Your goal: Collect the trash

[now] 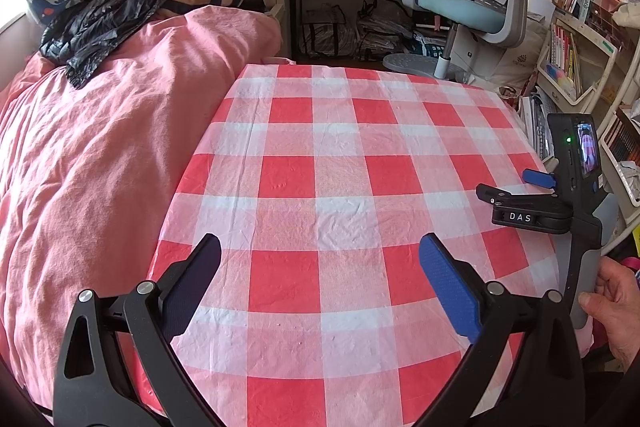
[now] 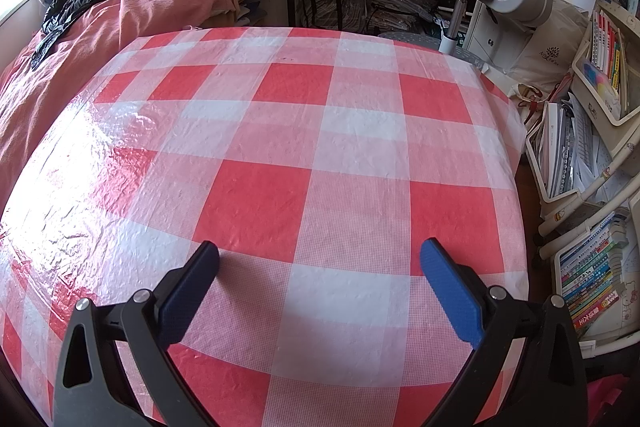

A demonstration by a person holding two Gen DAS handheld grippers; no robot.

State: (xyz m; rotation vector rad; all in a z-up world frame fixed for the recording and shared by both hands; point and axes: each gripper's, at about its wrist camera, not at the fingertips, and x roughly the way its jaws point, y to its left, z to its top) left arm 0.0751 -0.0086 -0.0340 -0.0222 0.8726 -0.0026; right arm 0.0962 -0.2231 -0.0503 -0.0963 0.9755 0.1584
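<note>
Left gripper (image 1: 320, 255) held level, jaws spread wide, nothing gripped. Right gripper (image 2: 320, 259) likewise spread, empty. Right gripper handle grasped by right hand (image 1: 616, 303).

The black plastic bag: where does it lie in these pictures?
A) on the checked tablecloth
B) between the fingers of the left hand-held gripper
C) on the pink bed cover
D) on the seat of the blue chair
C: the black plastic bag lies crumpled on the pink bed cover, away from the checked tablecloth; both hand-held grippers are open with nothing between their fingers.
</note>
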